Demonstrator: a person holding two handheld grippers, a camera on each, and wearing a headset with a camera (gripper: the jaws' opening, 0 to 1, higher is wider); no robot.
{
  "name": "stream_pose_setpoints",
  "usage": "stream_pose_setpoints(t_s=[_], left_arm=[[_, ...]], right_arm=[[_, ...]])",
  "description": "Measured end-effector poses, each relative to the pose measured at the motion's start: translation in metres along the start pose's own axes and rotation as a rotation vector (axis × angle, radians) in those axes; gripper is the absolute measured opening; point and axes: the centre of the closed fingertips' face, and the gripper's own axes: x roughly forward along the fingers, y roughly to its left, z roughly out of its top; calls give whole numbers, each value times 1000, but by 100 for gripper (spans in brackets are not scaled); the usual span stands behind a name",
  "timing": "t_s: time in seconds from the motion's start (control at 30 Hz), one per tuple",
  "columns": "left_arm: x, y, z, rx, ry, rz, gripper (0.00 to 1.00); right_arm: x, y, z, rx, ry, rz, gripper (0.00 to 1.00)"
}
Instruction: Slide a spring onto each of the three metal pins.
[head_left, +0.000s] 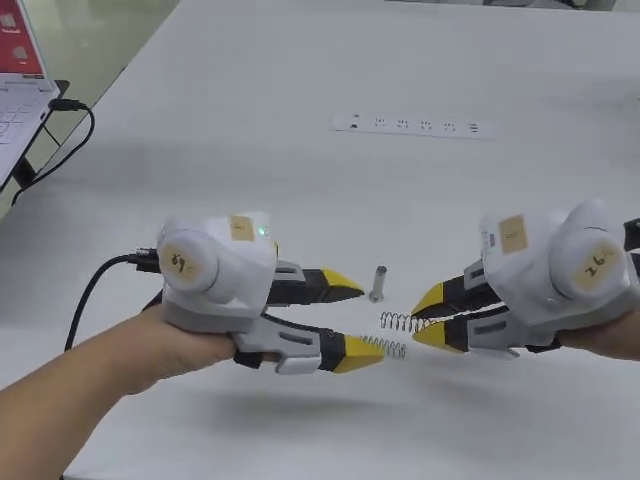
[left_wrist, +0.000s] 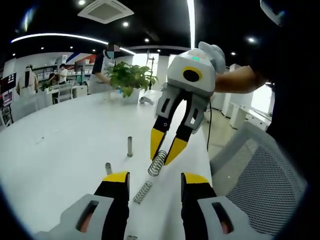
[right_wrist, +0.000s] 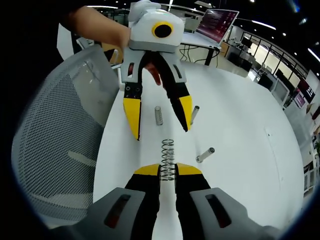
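Observation:
My right gripper (head_left: 428, 317) (right_wrist: 168, 170) is shut on one end of a small steel spring (head_left: 397, 321) (right_wrist: 168, 152), which sticks out past its yellow tips. Facing it, my left gripper (head_left: 355, 320) (left_wrist: 156, 177) stands open with nothing between its jaws. A second spring (head_left: 386, 347) (left_wrist: 143, 192) (right_wrist: 158, 115) lies on the white table by the left gripper's lower jaw. A short metal pin (head_left: 378, 283) (left_wrist: 129, 146) stands upright just behind the two grippers. Another pin (left_wrist: 108, 168) (right_wrist: 205, 154) sits close by on the table.
A white power strip (head_left: 415, 125) lies farther back on the table (head_left: 250, 120). A laptop (head_left: 15, 90) and a black cable (head_left: 75, 140) are at the far left edge. A grey mesh chair (right_wrist: 60, 150) (left_wrist: 255, 185) stands beside the table.

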Motion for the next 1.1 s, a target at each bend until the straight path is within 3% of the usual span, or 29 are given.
stream_pose_setpoints(t_s=[0.37, 1.1], left_arm=[[9, -2, 8, -16, -25, -12, 26], [18, -10, 11, -3, -36, -22, 6]], right_arm=[[-5, 3, 7, -4, -18, 1, 8], [-10, 6, 11, -4, -32, 3, 8]])
